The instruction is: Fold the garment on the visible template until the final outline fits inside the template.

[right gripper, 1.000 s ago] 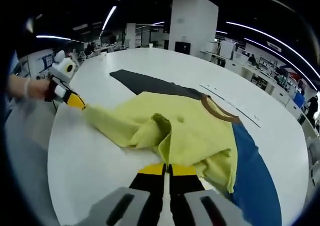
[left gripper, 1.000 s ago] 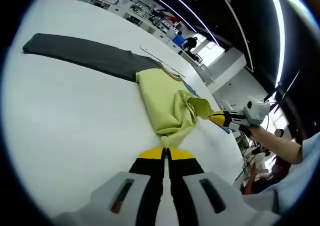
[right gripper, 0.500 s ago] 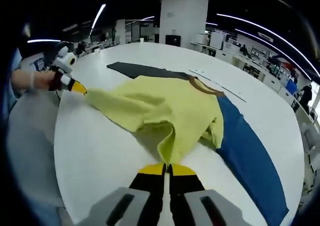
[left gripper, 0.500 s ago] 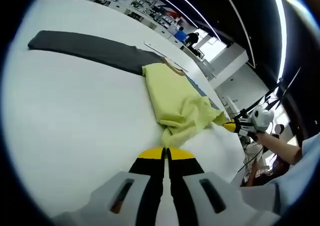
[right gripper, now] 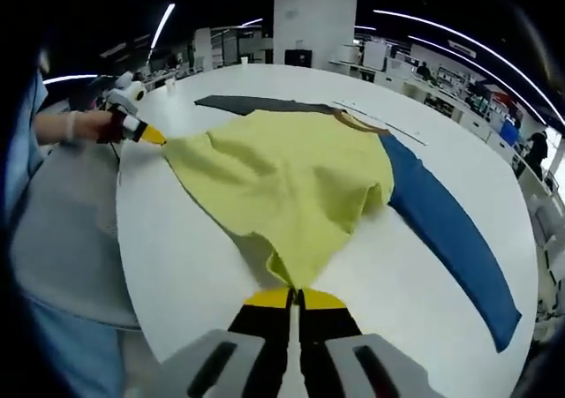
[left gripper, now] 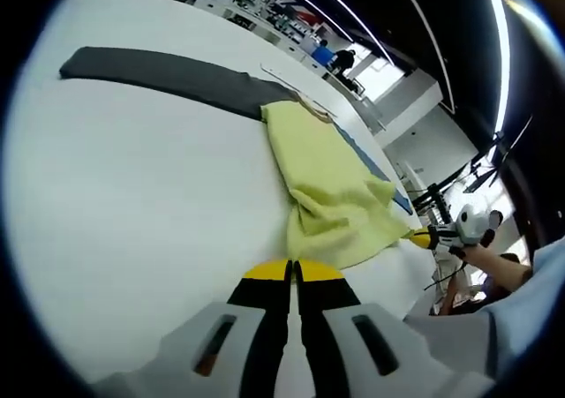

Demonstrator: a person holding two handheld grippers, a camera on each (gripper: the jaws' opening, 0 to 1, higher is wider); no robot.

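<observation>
A yellow garment lies on the round white table, its brown collar at the far end. My left gripper is shut on its near hem. In the left gripper view the right gripper pinches another hem corner at the right. In the right gripper view the garment spreads out, partly creased, with my right gripper shut on its near edge. The left gripper holds the left corner. A dark grey strip and a blue strip run out from under the garment.
The person's grey-clothed body stands close against the table's edge at the left of the right gripper view. A thin white strip lies on the table beyond the collar. Desks and people fill the dim hall behind.
Both grippers have pulled the hem toward the table's edge and apart. The bunched fold in the yellow garment has opened out, and the cloth now lies flatter and wider.
</observation>
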